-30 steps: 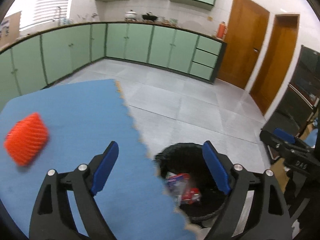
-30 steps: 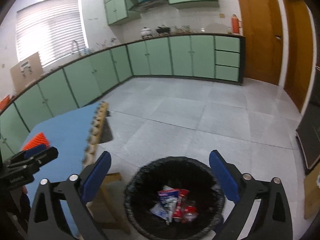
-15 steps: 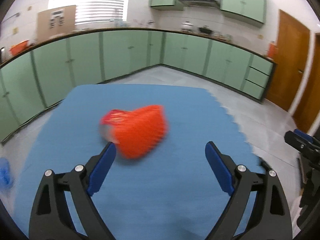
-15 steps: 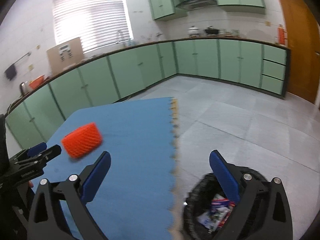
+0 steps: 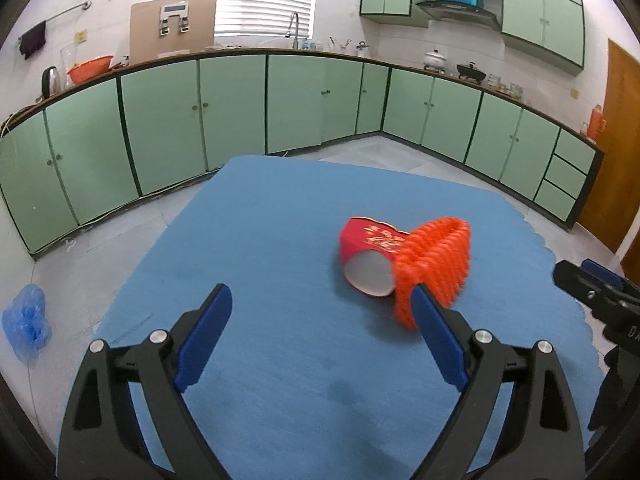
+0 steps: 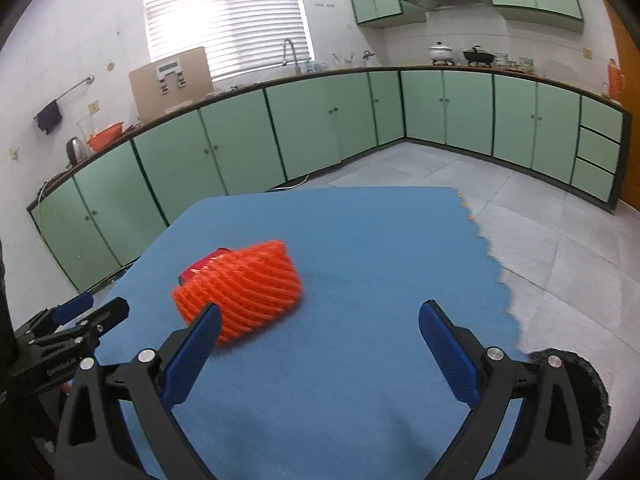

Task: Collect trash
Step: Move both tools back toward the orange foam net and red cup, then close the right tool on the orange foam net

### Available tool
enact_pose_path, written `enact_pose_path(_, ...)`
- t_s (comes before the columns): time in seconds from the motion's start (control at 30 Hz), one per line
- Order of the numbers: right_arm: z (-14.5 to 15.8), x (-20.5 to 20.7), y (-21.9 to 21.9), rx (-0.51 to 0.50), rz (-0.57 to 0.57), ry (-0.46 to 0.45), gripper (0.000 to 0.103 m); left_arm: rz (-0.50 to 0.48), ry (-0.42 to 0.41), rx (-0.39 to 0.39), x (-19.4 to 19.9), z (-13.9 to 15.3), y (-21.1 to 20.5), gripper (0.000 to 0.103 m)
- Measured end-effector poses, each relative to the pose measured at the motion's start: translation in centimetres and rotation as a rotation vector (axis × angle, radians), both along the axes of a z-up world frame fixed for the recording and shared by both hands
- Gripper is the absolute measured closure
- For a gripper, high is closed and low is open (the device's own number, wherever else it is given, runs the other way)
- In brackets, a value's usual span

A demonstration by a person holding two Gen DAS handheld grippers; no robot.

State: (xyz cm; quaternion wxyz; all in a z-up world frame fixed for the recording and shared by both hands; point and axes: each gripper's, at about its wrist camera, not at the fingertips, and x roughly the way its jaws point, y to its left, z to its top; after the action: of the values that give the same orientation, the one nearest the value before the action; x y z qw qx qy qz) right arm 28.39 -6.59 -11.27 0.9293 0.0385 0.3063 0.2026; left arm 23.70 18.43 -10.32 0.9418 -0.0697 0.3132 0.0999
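Note:
An orange foam net sleeve (image 5: 434, 270) lies on the blue mat (image 5: 280, 232), touching a tipped red paper cup (image 5: 370, 258) beside it. In the right wrist view the sleeve (image 6: 240, 286) hides most of the cup (image 6: 204, 264). My left gripper (image 5: 324, 340) is open and empty, above the mat, with the sleeve just beyond its right finger. My right gripper (image 6: 320, 350) is open and empty, with the sleeve just beyond its left finger. The black-bagged trash bin (image 6: 580, 396) shows at the mat's right edge, partly hidden by the right finger.
Green cabinets (image 5: 200, 116) line the walls around the grey tiled floor (image 6: 540, 216). A blue plastic bag (image 5: 26, 326) lies on the floor left of the mat. The other gripper shows at the edge of each view (image 5: 600, 292) (image 6: 68, 332).
Both grippers have swung left, away from the trash bin and over the mat. The sleeve and cup now sit ahead of them. Both stay open.

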Motion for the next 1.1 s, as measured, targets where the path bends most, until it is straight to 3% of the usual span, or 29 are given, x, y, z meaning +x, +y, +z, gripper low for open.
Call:
enact_pose_path(0.3, -1.1, 2.0, 6.0, -0.035, 0.081, 0.030, 0.009, 0.035, 0.023, -0.009, 1.0, -1.3, 2.5, 0.015)
enact_pose_path(0.63, -2.9, 3.5, 8.9, -0.065, 0.124, 0.085, 0.015, 0.053, 0.037, -0.014, 1.4, -1.9, 3.7, 0.015)
enact_pose_path(0.73, -3.3, 3.7, 9.2, -0.056, 0.160, 0.102, 0.030, 0.057, 0.039, -0.018, 1.6, -2.0, 4.0, 0.015)
enact_pose_path(0.83, -3.6, 3.7, 9.5, -0.018, 0.221, 0.134, 0.052, 0.058, 0.042, -0.020, 1.7, -2.1, 4.0, 0.015)
enact_pose_path(0.9, -3.7, 3.6, 9.5, -0.012, 0.250, 0.147, 0.078, 0.056, 0.043, -0.022, 1.8, -2.2, 4.0, 0.015)
enact_pose_path(0.93, -3.9, 3.6, 9.6, -0.007, 0.265, 0.154, 0.082, 0.055, 0.044, -0.024, 1.9, -2.2, 4.0, 0.015)
enact_pose_path(1.0, -4.0, 3.3, 9.4, -0.008, 0.280, 0.156, 0.100, 0.051, 0.046, -0.026, 1.9, -2.4, 3.9, 0.015)
enact_pose_path(1.1, -4.0, 3.0, 8.8, -0.008, 0.286, 0.154, 0.103, 0.043, 0.048, -0.028, 2.1, -2.4, 3.8, 0.015)
